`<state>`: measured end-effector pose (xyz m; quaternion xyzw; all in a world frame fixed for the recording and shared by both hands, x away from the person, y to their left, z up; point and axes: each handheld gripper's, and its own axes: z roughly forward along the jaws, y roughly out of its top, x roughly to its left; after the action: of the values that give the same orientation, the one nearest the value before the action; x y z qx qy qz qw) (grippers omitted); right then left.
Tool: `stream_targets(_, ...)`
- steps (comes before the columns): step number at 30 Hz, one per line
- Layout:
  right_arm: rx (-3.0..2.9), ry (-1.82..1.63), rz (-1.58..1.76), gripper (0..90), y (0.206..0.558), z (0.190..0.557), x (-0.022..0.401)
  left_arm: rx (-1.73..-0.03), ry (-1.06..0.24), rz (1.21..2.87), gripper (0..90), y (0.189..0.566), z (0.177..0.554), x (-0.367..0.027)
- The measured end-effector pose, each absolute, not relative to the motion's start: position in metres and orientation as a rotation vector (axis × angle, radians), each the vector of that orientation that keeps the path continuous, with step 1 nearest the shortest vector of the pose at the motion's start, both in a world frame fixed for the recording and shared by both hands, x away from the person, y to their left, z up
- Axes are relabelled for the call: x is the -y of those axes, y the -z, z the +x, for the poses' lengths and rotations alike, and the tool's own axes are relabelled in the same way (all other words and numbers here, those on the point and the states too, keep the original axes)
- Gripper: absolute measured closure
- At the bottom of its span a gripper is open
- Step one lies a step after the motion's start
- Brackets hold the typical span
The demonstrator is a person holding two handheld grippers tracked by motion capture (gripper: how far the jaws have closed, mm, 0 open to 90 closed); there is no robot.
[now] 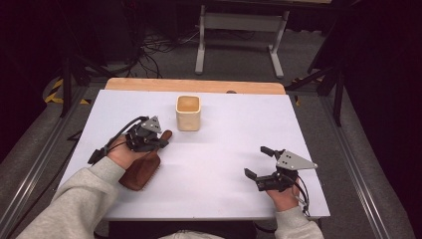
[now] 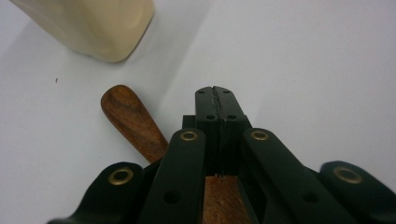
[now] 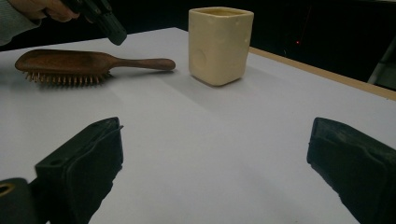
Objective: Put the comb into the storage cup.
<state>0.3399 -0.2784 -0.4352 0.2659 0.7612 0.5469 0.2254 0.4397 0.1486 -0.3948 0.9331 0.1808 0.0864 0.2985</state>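
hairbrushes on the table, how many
1. The wooden hairbrush lies bristles down on the white table, at its left side, handle pointing toward the cream cup, with the left gripper over it. Nothing suggests another is hidden.

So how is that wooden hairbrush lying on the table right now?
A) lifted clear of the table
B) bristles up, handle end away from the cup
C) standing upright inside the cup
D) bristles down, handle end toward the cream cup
D: in the right gripper view the hairbrush rests flat on the white table with its bristles underneath, and its handle tip ends just short of the cup.
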Motion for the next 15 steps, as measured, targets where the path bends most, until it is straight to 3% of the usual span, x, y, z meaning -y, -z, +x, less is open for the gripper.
stream_targets(15, -2.104, -1.511, 0.729, 4.1, 0.435, 0.340, 0.279, -0.497, -0.155, 2.613, 90.0, 0.410, 0.467, -0.129)
